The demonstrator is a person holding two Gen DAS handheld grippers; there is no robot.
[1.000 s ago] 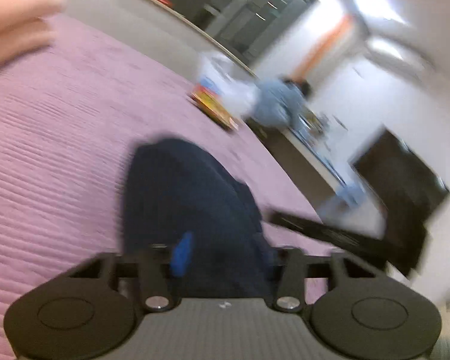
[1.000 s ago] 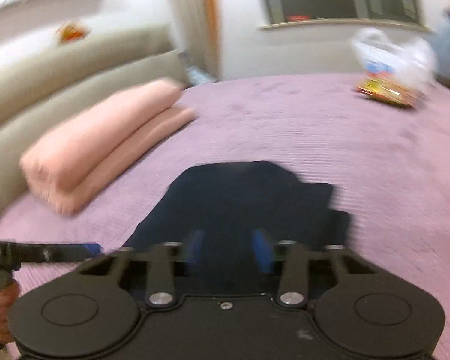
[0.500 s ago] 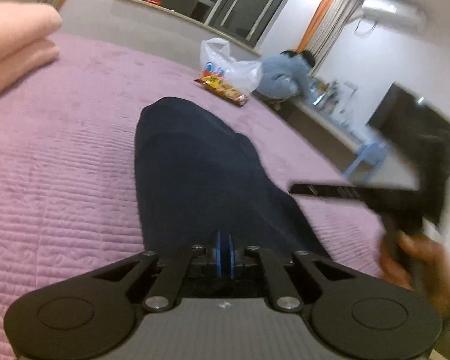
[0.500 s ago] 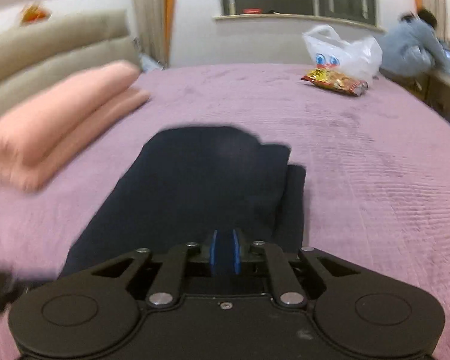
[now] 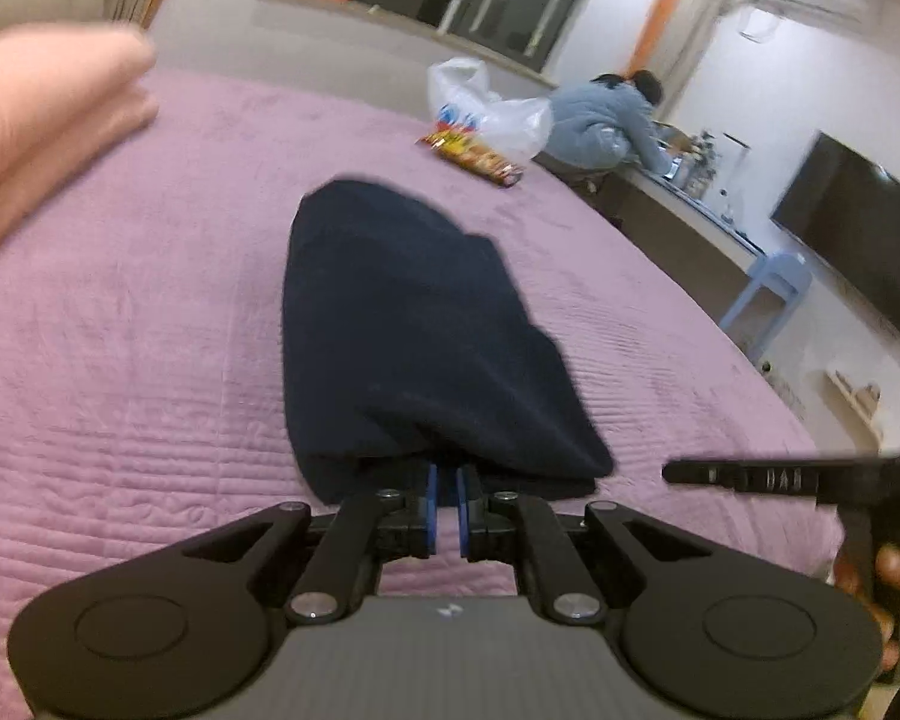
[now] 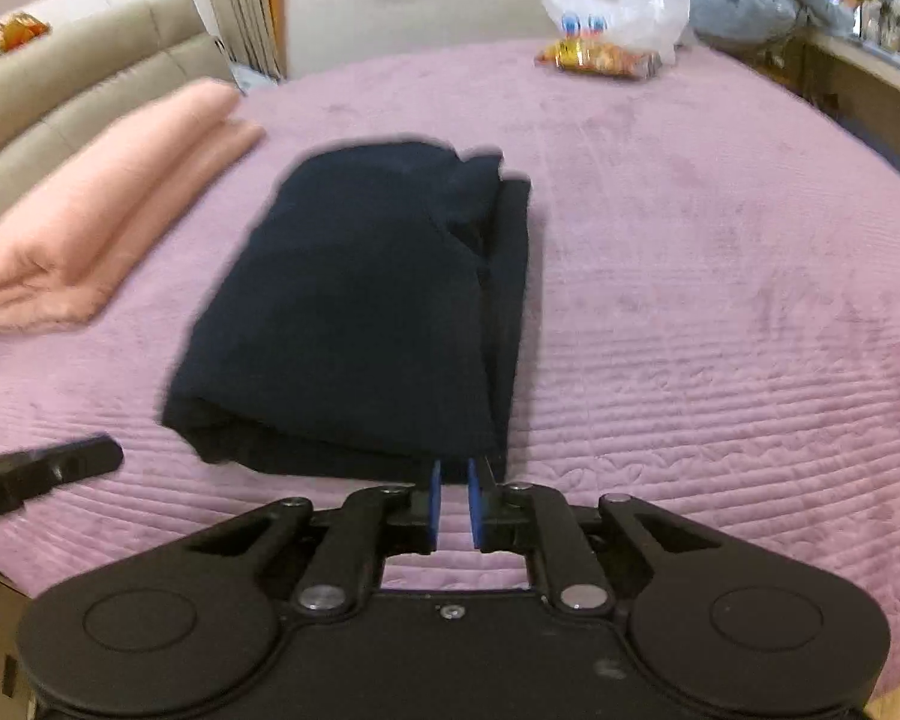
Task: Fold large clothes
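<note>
A dark navy garment [image 5: 414, 330] lies folded into a thick oblong on the purple bedspread [image 5: 120, 390]; it also shows in the right wrist view [image 6: 360, 312]. My left gripper [image 5: 446, 480] has its blue pads nearly together, pinching the garment's near edge. My right gripper [image 6: 455, 480] also has its pads nearly together, at the garment's near right corner. The right gripper's finger shows at the right of the left wrist view [image 5: 750, 477]. The left gripper's finger shows at the left of the right wrist view [image 6: 48, 468].
A folded pink blanket [image 6: 102, 204] lies left of the garment. A plastic bag [image 6: 612, 6] and a snack packet [image 6: 600, 57] sit at the far side of the bed. A person in blue [image 5: 606, 120] leans at a counter; a beige headboard [image 6: 78, 78] is at left.
Both grippers went from open to closed on the garment's near edge. They have drawn back, and the near end of the garment now sits folded and thick in front of the pads.
</note>
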